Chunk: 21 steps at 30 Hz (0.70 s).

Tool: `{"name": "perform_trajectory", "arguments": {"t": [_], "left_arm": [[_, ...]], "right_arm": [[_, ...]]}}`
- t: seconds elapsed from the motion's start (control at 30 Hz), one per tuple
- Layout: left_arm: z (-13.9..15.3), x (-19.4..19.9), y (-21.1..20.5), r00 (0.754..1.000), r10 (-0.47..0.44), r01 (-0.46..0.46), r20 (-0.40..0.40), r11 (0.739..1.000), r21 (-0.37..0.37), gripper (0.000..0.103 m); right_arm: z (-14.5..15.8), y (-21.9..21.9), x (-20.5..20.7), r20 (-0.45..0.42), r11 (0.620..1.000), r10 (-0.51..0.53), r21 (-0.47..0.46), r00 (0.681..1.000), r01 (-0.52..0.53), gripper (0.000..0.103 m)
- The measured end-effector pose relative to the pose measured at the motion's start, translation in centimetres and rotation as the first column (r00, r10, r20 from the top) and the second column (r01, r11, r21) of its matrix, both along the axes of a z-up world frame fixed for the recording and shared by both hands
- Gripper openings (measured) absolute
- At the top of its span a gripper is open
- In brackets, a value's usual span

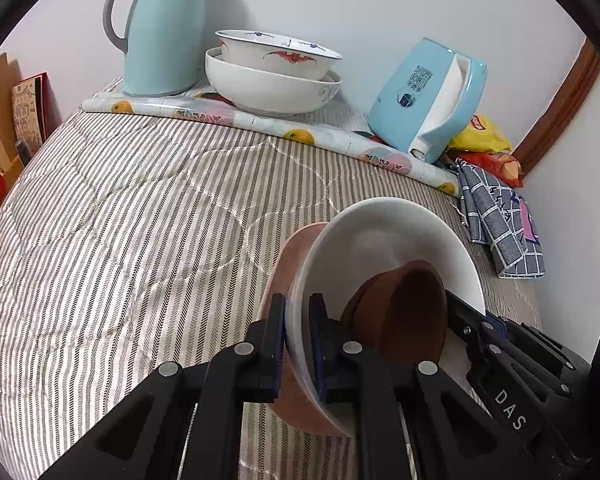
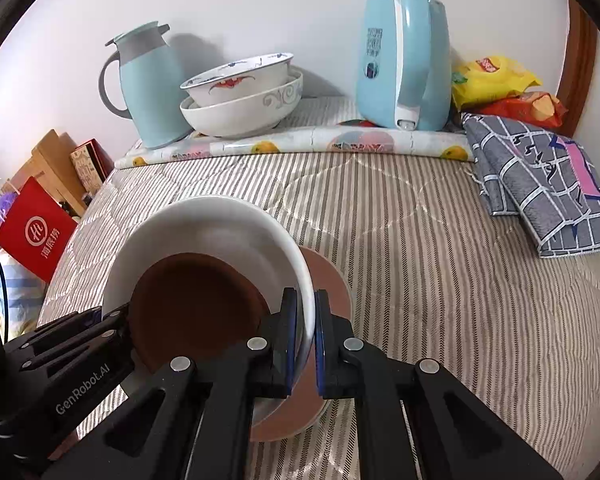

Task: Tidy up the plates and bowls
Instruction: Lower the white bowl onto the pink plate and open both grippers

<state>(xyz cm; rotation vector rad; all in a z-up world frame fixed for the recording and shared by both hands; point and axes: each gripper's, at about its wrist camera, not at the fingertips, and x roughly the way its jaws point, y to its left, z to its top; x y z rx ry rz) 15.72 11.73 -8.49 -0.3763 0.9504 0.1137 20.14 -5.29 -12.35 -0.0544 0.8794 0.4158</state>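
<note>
White bowl (image 1: 384,236) sits tipped over the striped bedding, a dark brown bowl (image 1: 404,312) nested inside it and a pink plate (image 1: 292,264) pressed against its underside. Back by the wall, a white bowl with red and blue motifs (image 1: 278,54) rests upright inside a larger white bowl with a grey scroll pattern (image 1: 272,90), the pair standing on the fruit-print mat, well apart from the tilted stack
</note>
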Motion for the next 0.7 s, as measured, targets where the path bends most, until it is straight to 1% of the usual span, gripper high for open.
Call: {"name": "perform_trajectory", "arguments": {"t": [0.4, 0.5, 0.7], "left_arm": [[-1.8, 1.1, 0.2, 0.999, -0.012, 0.011, -0.038, 1.0, -0.014, 0.012], [-1.9, 1.3, 0.1, 0.999, -0.018, 0.018, -0.041, 1.0, -0.013, 0.012], [-2.1, 1.2, 0.2, 0.998, -0.032, 0.031, -0.058, 0.999, -0.032, 0.012]], "right_arm": [[-1.5, 0.5, 1.2, -0.046, 1.0, -0.003, -0.024, 0.999, 0.002, 0.008], [-1.6, 0.4, 1.5, -0.056, 1.0, 0.0, -0.028, 0.998, -0.001, 0.008], [-1.6, 0.2, 1.5, -0.078, 0.999, 0.018, -0.046, 0.997, -0.021, 0.009]]}}
